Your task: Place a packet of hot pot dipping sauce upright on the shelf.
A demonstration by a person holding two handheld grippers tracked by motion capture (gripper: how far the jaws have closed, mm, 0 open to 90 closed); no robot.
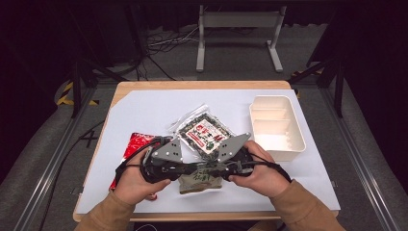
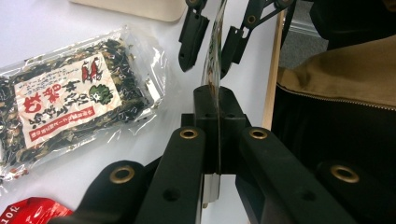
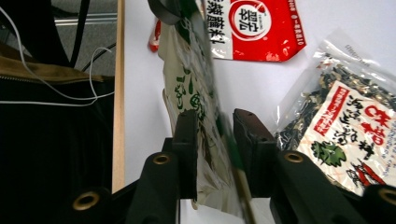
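A flat pale pouch with green print [image 1: 199, 179] hangs on edge between my two grippers near the table's front. My left gripper [image 1: 189, 169] is shut on one edge of it, and in the left gripper view the pouch [image 2: 212, 70] runs straight out from the closed jaws of my left gripper [image 2: 217, 122]. From the other side my right gripper [image 1: 212, 168] straddles the pouch [image 3: 189, 93]. In the right gripper view, my right gripper [image 3: 217, 135] has one pad against the pouch while the other stands a little off it.
A clear bag of dark dried mix with a red and white label [image 1: 204, 132] lies just beyond the grippers. A red packet [image 1: 137, 144] lies to the left. An empty white divided tray [image 1: 279, 126] sits at the right on the white sheet [image 1: 144, 110].
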